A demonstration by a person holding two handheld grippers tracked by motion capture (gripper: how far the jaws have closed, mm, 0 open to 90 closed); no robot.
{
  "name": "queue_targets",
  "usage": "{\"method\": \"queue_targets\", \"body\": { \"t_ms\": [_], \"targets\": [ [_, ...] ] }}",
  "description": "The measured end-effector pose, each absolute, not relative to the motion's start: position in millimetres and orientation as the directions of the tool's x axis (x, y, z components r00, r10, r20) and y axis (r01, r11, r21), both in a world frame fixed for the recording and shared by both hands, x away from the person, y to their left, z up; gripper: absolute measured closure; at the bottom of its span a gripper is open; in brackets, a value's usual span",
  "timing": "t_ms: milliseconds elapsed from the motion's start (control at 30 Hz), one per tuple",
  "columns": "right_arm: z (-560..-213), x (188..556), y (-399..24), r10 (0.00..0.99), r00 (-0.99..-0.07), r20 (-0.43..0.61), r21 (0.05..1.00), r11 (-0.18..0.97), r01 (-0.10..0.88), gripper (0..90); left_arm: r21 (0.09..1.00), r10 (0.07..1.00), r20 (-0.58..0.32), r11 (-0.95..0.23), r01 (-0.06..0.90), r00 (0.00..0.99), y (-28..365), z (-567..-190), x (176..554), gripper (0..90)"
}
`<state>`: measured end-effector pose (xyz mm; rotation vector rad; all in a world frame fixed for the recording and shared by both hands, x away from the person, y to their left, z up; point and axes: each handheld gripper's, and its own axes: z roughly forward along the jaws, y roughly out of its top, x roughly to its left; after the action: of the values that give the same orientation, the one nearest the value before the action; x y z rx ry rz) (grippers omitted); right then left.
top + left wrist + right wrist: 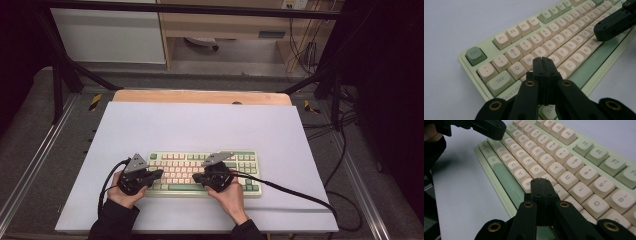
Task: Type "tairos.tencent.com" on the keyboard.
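Both grippers are held shut and empty over the keyboard [204, 172]: the left gripper [543, 61] above its left-hand letter keys, the right gripper [541, 182] near the middle. One key should be pressed squarely, neighbours left untouched.

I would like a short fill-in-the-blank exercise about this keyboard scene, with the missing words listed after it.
1. Both grippers hover over the ____, which lies on the white table.
2. The jaws of the left gripper are ____.
3. The Esc key is dark ____.
4. The right gripper has its jaws pressed ____.

Missing words: keyboard; shut; green; together
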<state>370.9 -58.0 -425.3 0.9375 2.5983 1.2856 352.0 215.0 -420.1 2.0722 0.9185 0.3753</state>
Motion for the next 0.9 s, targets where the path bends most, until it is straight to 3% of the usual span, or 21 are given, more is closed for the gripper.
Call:
{"method": "queue_targets", "body": {
  "t_ms": [900],
  "targets": [
    [-422.8,368.7,-59.2,0.561,-0.812,0.161,0.747,0.468,0.472,90.0,0.786,0.718,-0.051,-0.4,0.472,0.694,214.3,-418.7,351.0,89.6]
  ]
}}
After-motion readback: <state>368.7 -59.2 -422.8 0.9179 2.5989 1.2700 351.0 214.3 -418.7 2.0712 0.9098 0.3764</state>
